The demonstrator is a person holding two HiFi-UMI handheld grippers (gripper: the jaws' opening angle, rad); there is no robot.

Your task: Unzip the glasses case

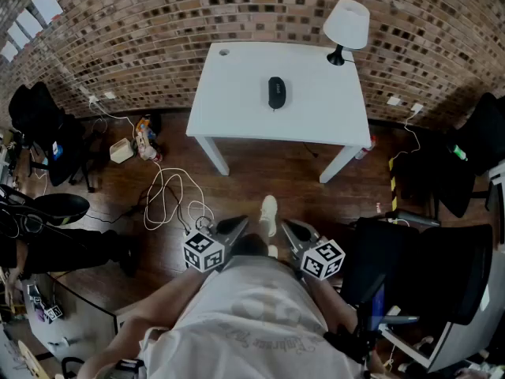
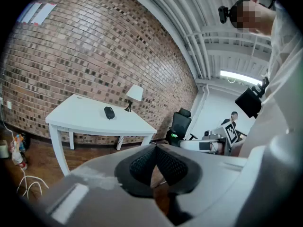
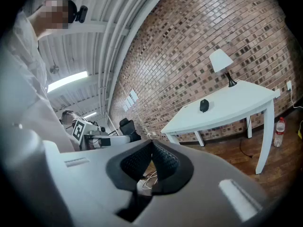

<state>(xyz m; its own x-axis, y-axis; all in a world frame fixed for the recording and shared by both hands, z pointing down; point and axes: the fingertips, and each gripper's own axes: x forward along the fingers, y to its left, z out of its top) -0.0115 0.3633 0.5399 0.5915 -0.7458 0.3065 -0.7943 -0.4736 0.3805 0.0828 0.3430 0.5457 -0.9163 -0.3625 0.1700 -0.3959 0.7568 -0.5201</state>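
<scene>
Jaws pressed together, empty, on left gripper (image 2: 155, 147) and right gripper (image 3: 152, 142); glasses case (image 1: 275, 92) well ahead; next, likely: approach, spread.

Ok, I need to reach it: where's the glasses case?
In the head view, the glasses case lies near the middle of the white table, left of the lamp.

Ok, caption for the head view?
Glasses case and lamp on white table; person stands back, left gripper and right gripper shut, empty.
</scene>
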